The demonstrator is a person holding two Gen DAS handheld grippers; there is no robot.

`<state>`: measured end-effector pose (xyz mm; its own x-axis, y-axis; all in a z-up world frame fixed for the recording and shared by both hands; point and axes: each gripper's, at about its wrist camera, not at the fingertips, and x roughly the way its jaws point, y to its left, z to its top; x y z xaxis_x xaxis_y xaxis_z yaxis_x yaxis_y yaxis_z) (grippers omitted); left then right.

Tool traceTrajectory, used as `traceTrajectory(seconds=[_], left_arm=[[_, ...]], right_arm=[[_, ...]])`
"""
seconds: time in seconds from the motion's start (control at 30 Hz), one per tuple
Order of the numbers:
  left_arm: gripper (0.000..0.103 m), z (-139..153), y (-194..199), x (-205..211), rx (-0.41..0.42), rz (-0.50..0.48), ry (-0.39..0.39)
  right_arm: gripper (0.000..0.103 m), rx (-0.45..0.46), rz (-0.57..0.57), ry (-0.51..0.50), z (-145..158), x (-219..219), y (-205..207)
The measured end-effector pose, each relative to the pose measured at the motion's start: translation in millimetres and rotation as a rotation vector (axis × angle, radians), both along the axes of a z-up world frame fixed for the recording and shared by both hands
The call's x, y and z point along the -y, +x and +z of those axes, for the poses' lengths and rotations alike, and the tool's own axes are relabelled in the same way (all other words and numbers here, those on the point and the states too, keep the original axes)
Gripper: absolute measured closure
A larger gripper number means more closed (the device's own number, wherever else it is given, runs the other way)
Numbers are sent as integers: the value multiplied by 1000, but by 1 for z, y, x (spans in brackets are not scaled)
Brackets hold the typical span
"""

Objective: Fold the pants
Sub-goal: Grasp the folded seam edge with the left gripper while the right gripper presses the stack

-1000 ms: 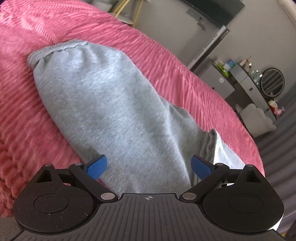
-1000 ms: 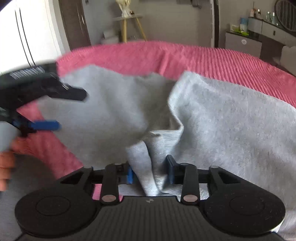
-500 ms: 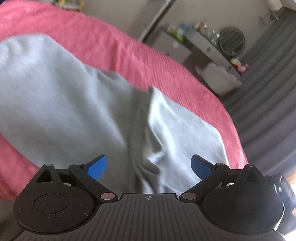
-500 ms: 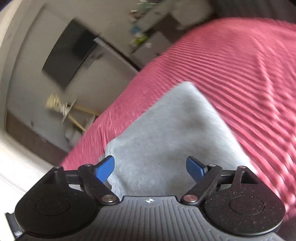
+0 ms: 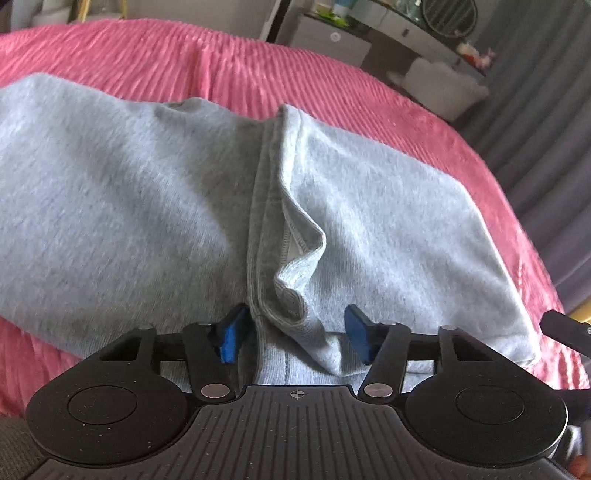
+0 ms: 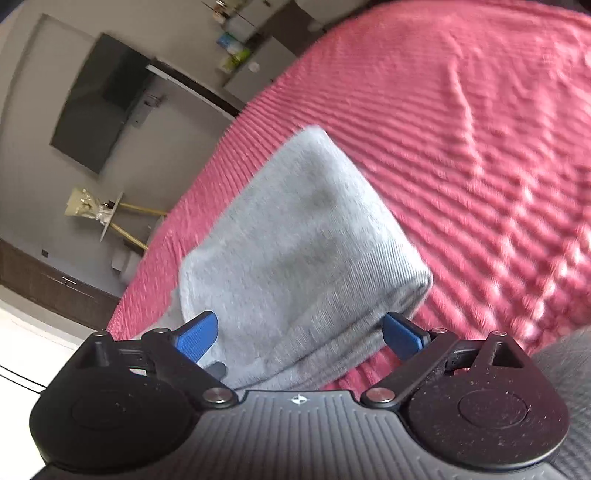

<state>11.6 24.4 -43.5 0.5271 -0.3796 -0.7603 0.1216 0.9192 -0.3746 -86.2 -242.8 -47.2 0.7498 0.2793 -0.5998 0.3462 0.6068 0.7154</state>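
Grey pants (image 5: 129,206) lie folded on a pink ribbed bedspread (image 5: 240,62). A hemmed edge (image 5: 295,243) runs down their middle and curls into a loose fold. My left gripper (image 5: 294,338) sits low over the near end of that fold. Its jaws are closing with the ridge of cloth between the blue pads (image 5: 231,338), and the right pad stands clear of the cloth. My right gripper (image 6: 299,336) hovers over a folded end of the pants (image 6: 303,236). Its jaws are opening wide and the pads touch nothing.
A black part of the other gripper (image 5: 565,328) pokes in at the right edge. Beyond the bed are a dark wall screen (image 6: 99,99), a gold-legged side table (image 6: 110,218), a dresser with a round mirror (image 5: 447,14), a white chair (image 5: 443,88) and grey curtains (image 5: 535,110).
My right gripper let go of the pinched cloth, opened, rolled and swung to the pants' end. My left gripper slid right along the pants to the hem fold and its jaws narrowed.
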Motion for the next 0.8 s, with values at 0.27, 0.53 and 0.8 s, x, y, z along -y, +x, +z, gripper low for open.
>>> traceTrajectory(seconds=[0.27, 0.53, 0.8], left_arm=[[77, 2, -4, -14, -9, 27, -122], [62, -10, 11, -16, -97, 43, -165], [48, -16, 23, -7, -129, -1, -185]], right_arm=[[7, 96, 5, 47, -4, -3, 9], [7, 100, -34, 95, -15, 7, 11], [7, 130, -31, 116, -18, 9, 9]])
